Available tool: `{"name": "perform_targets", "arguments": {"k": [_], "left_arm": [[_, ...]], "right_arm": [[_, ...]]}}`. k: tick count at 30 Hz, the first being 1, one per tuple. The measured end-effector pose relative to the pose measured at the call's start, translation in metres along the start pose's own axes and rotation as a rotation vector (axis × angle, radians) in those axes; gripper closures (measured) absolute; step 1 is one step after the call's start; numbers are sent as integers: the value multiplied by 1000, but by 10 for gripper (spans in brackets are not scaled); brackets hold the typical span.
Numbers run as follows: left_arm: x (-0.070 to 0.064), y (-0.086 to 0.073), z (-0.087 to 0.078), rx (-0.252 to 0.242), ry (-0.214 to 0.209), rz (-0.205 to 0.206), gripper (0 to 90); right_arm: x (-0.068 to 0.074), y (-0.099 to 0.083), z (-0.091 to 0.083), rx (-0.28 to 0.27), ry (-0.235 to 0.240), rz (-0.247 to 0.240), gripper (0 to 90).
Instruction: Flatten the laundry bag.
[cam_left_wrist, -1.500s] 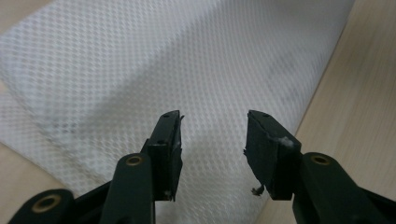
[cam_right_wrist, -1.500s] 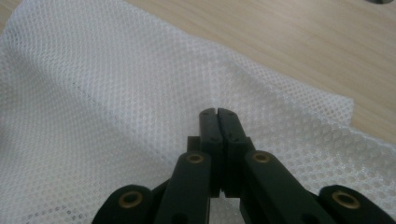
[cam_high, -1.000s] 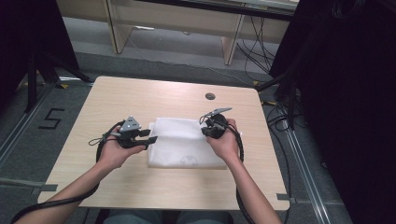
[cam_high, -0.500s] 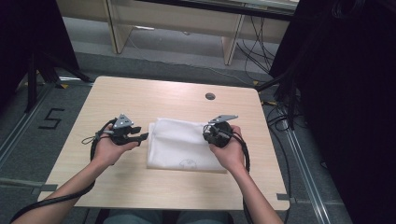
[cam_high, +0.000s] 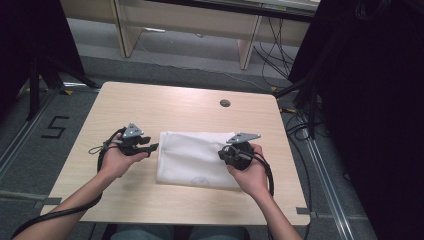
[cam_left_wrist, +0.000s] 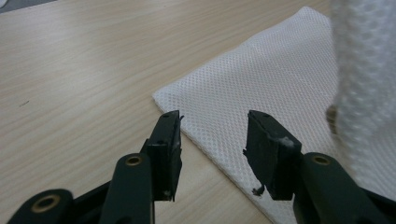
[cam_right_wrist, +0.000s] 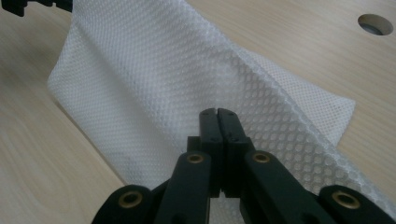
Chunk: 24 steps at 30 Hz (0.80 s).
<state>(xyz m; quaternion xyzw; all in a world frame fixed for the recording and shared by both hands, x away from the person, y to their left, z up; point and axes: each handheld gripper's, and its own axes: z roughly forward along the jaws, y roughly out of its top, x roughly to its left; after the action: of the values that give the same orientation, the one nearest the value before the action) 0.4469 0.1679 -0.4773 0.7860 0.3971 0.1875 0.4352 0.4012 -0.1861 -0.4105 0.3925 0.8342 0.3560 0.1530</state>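
Mesh cloth (cam_high: 197, 159) mid-table (cam_high: 150, 105), fold looks barely begun: right gripper (cam_right_wrist: 217, 113) w/ jaws pinched on its right edge, lifting it, left gripper (cam_left_wrist: 212, 135) jaws wide at left edge, nothing held yet.

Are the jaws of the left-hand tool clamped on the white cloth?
No, in the left gripper view the left gripper has its jaws apart, poised over the edge of the white mesh cloth without pinching it.
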Motion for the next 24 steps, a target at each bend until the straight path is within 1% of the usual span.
{"name": "perform_targets", "arguments": {"k": [1, 2, 3, 4, 5, 6, 7, 8, 9, 10, 11, 12, 13, 14, 15, 16, 17, 18, 19, 20, 21, 22, 23, 24], "left_arm": [[0, 0, 0, 1, 1, -4, 548], [-2, -1, 2, -13, 0, -21, 548], [-1, -1, 1, -2, -2, -5, 548], [-1, -1, 1, 9, -15, 6, 548], [-3, -1, 3, -3, -10, -4, 548], [-2, -1, 2, 12, -17, 12, 548], [-5, -2, 4, -6, -19, -1, 548], [-5, -1, 3, 9, -23, 20, 548], [-5, -1, 3, 19, -39, 23, 549], [-7, -1, 4, 14, -41, 26, 548], [-8, -1, 5, 11, -45, 34, 549], [-9, -1, 5, 17, -54, 41, 549], [-11, -1, 6, 18, -55, 38, 549], [-11, -1, 6, 19, -65, 46, 549], [-12, -1, 7, 24, -70, 51, 549], [-13, -2, 7, 26, -82, 54, 549], [-16, -2, 9, 11, -84, 40, 549], [-16, -2, 9, 17, -96, 43, 548], [-17, -3, 10, 18, -93, 48, 548], [-17, -3, 10, 18, -98, 57, 548], [-17, -3, 10, 27, -98, 64, 549], [-19, -3, 11, 20, -102, 62, 549], [-19, -3, 11, 20, -102, 62, 549], [-20, -3, 11, 23, -108, 55, 549]], "right_arm": [[-1, -1, -2, 22, 4, -23, 900], [1, -4, 0, -18, -2, -20, 900], [1, -5, -3, 16, 9, -24, 900], [2, -7, -2, -7, 2, -22, 900], [2, -8, -5, 24, 14, -18, 900], [4, -10, -5, 14, 17, -1, 900], [4, -12, -5, 18, 14, -18, 900], [5, -13, -6, 27, 20, -16, 900], [6, -16, -5, 16, 18, -20, 900], [7, -18, -4, 8, 17, -23, 900], [9, -19, -5, 17, 24, -10, 900], [10, -20, -6, 38, 30, -7, 900], [13, -25, -3, 26, 25, -25, 900], [13, -25, -3, 26, 25, -25, 900], [14, -26, -5, 47, 38, -28, 900], [16, -27, -5, 52, 43, -11, 900], [17, -30, -4, 51, 47, -13, 900], [20, -33, -4, 56, 52, -20, 900], [20, -33, -4, 56, 52, -20, 900], [22, -35, -5, 71, 55, -17, 900], [23, -38, -4, 71, 54, -29, 900], [26, -42, -4, 70, 59, -32, 900], [26, -42, -4, 70, 59, -32, 900], [28, -43, -5, 86, 68, -16, 900]]}}
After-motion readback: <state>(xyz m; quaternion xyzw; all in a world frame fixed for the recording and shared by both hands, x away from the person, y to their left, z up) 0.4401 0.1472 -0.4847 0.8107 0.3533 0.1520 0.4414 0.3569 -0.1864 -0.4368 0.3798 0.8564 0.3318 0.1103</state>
